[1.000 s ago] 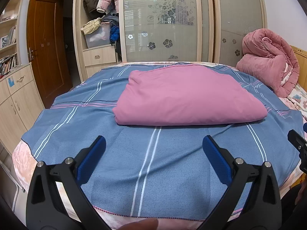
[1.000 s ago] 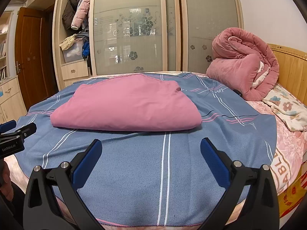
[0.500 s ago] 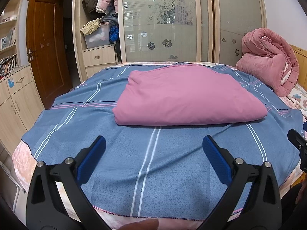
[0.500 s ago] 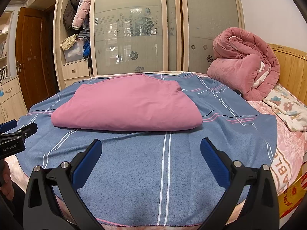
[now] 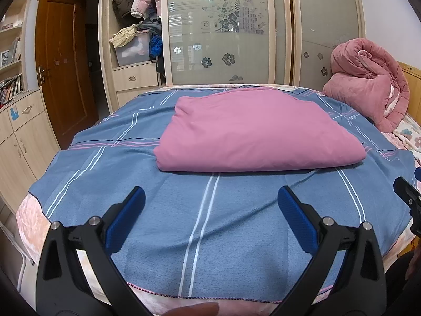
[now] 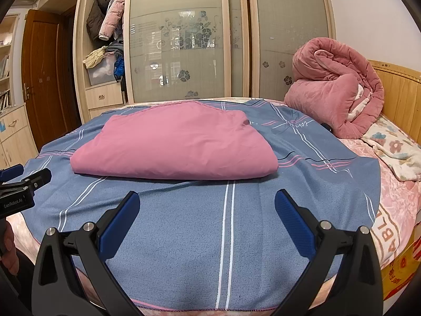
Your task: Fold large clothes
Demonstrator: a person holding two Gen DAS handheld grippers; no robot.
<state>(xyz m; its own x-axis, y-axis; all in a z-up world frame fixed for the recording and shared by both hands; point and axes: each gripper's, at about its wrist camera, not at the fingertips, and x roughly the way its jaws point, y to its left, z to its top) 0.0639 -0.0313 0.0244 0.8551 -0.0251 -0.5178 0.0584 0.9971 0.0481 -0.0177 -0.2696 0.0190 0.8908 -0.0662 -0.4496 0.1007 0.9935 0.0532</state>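
Left gripper [image 5: 210,202]: jaws spread wide, nothing held, above the near part of the blue striped sheet [image 5: 210,223]; its handle is cut off by the frame, and a blurred fingertip [image 5: 200,309] shows at the bottom edge. Folded pink cloth [image 5: 252,139]: lies flat on the sheet at mid-bed, apart from both grippers; its far edge is hard to make out. Right gripper [image 6: 208,205]: jaws equally wide, empty. Only the right wrist view shows the floral blanket [image 6: 394,152] and wooden headboard [image 6: 400,92] fully. Rolled pink quilt [image 6: 336,89]: rests at the bed's right end, its base partly hidden.
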